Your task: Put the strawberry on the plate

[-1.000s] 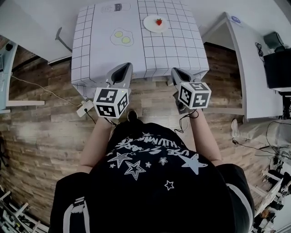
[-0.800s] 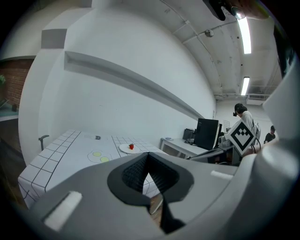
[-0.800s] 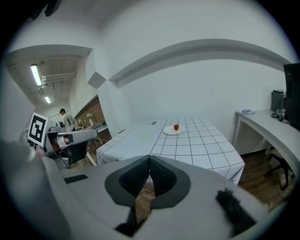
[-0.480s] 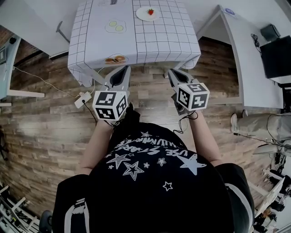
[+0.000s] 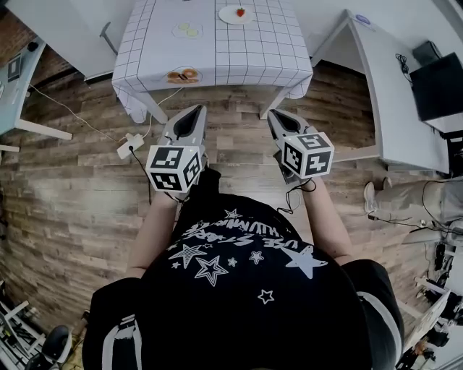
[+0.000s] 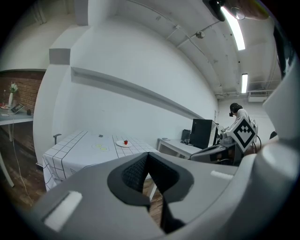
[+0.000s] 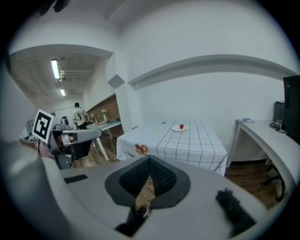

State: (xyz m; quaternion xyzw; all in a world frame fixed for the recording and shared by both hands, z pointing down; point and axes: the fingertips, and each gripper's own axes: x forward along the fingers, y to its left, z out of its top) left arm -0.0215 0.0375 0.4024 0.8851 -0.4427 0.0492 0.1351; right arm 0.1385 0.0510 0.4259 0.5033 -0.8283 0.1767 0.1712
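A red strawberry (image 5: pixel 240 11) lies on a small white plate (image 5: pixel 230 15) at the far side of a table (image 5: pixel 246 58) covered with a checked cloth. Both grippers hang over the wooden floor, well short of the table. My left gripper (image 5: pixel 194 110) is shut and holds nothing, and so is my right gripper (image 5: pixel 274 114). In the left gripper view the strawberry (image 6: pixel 125 142) and plate (image 6: pixel 122 145) look tiny beyond the shut left gripper (image 6: pixel 147 156). The right gripper view shows the strawberry (image 7: pixel 181 126) on its plate (image 7: pixel 178 129) far past the shut right gripper (image 7: pixel 149 161).
Two fried-egg shapes (image 5: pixel 187 30) and a brown item (image 5: pixel 182 74) lie on the cloth. A white desk (image 5: pixel 391 87) with a black box (image 5: pixel 438 83) stands right. A power strip (image 5: pixel 130 144) and cables lie on the floor. A person (image 7: pixel 78 115) stands far off.
The table has slid toward the top of the head view and shrunk: I have backed away from it. Both grippers stay shut and empty.
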